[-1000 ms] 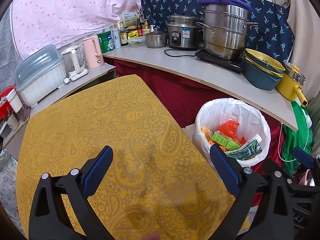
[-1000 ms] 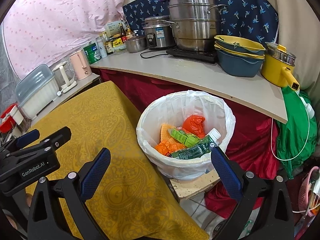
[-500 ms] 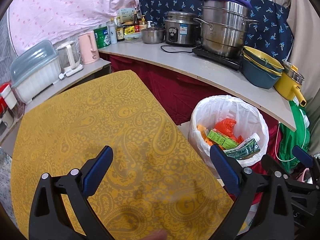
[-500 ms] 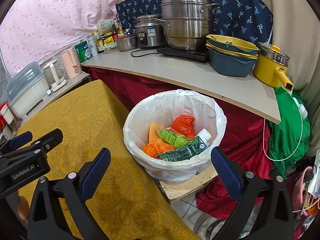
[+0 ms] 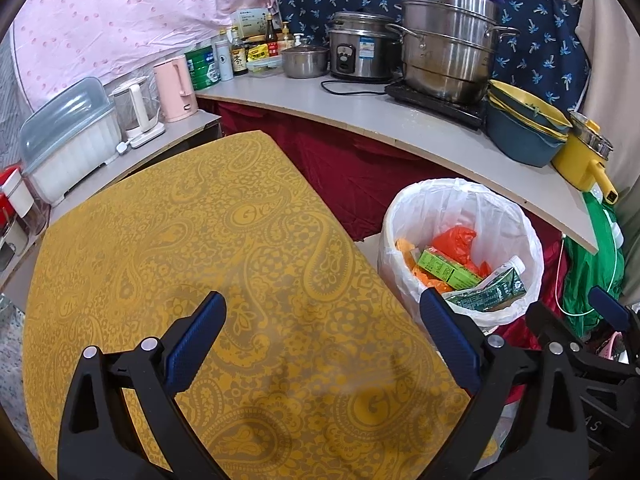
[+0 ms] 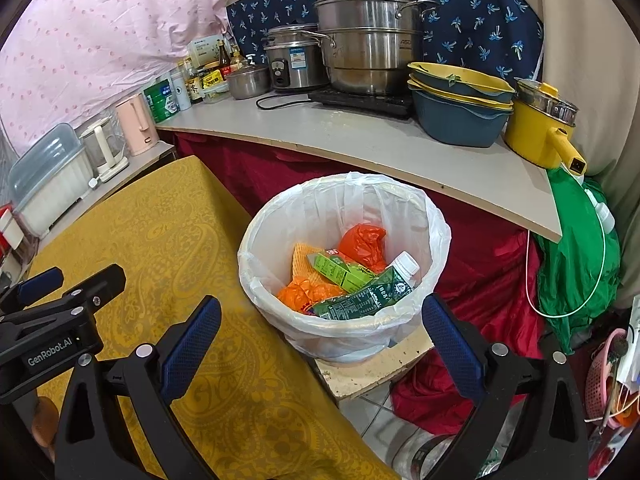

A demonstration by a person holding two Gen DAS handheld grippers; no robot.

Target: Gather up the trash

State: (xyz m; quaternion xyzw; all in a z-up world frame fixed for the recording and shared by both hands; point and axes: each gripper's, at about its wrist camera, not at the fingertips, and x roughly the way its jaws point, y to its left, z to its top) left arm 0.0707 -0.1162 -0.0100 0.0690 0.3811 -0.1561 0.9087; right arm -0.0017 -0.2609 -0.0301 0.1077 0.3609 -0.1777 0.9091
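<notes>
The left gripper (image 5: 322, 338) hangs over the yellow tablecloth (image 5: 192, 240) with its fingers spread wide and nothing between them. The right gripper (image 6: 320, 338) is likewise spread and empty, above the table's edge. At its 12 o'clock sits the white-lined trash bin (image 6: 340, 216), holding an orange bag (image 6: 364, 242), a green carton (image 6: 340, 272) and a dark green bottle (image 6: 368, 296).
</notes>
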